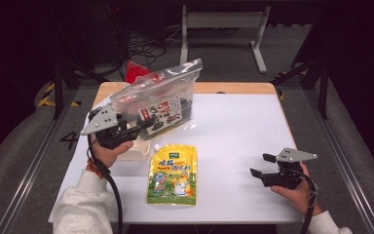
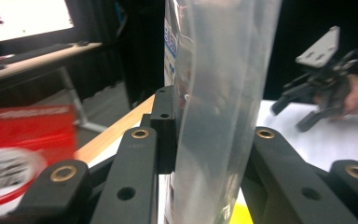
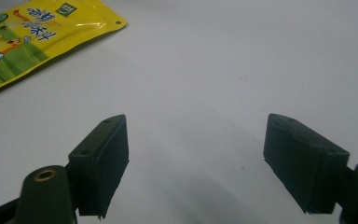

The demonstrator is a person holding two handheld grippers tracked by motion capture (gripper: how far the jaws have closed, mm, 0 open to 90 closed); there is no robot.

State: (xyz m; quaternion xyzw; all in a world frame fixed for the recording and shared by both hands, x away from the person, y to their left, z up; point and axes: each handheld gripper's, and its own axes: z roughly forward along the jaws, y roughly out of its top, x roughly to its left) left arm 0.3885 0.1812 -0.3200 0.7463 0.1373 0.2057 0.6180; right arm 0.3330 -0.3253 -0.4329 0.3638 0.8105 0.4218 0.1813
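My left gripper (image 1: 143,126) is shut on the lower edge of a clear zip bag (image 1: 160,95) and holds it tilted above the table's left side. Inside the bag is a dark seaweed packet with a white label (image 1: 168,113). In the left gripper view the bag (image 2: 219,93) stands upright between the two jaws of the left gripper (image 2: 212,135). A yellow pouch (image 1: 173,174) lies flat near the front middle of the table. My right gripper (image 1: 262,165) hovers low at the right, open and holding nothing (image 3: 196,158), with the yellow pouch's corner (image 3: 28,37) off to its left.
The white table top (image 1: 233,126) has a wooden far edge. A pale shallow container (image 1: 137,150) sits under my left hand. A red package (image 1: 136,70) lies beyond the table's far left corner. A metal frame (image 1: 224,19) stands on the floor behind.
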